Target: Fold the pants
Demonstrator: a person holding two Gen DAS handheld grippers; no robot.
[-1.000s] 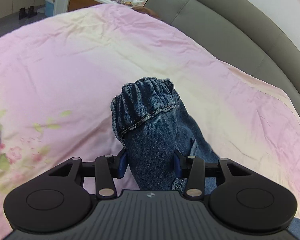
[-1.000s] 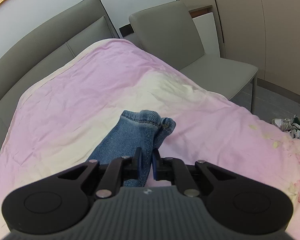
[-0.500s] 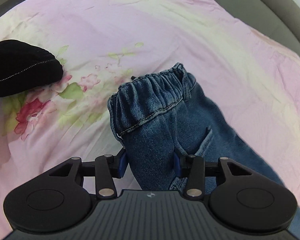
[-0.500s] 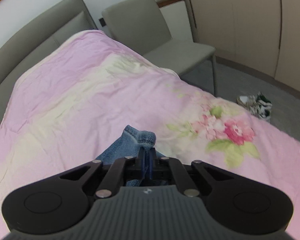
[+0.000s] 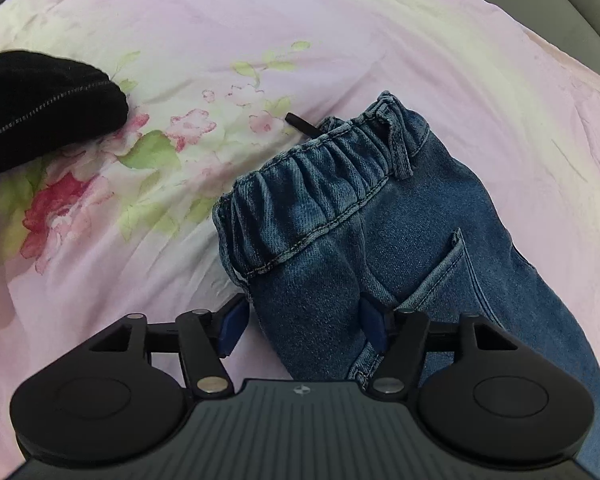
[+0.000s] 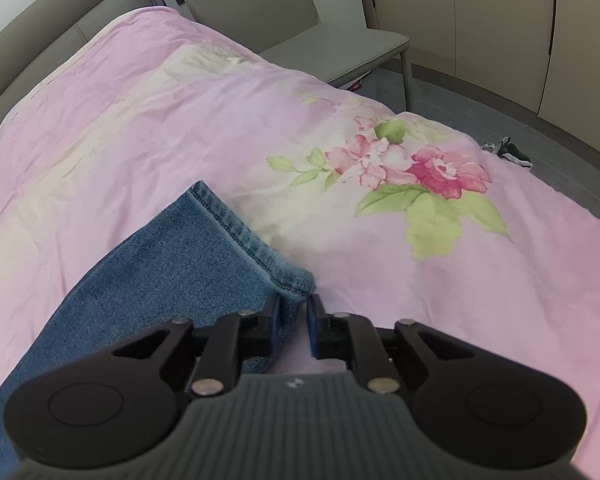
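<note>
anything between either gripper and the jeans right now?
Nothing visible. The jeans sit directly between the left gripper jaws, which have just opened off them; the leg hem lies at the right gripper, also opening.

Open pink quilt (image 5: 340, 20) lies beyond and right of the jeans (image 5: 340, 240). Left of the jeans' waistband, a black garment (image 5: 40, 104) blocks the way. Past the hem, a grey chair (image 6: 300, 28) borders the bed.
</note>
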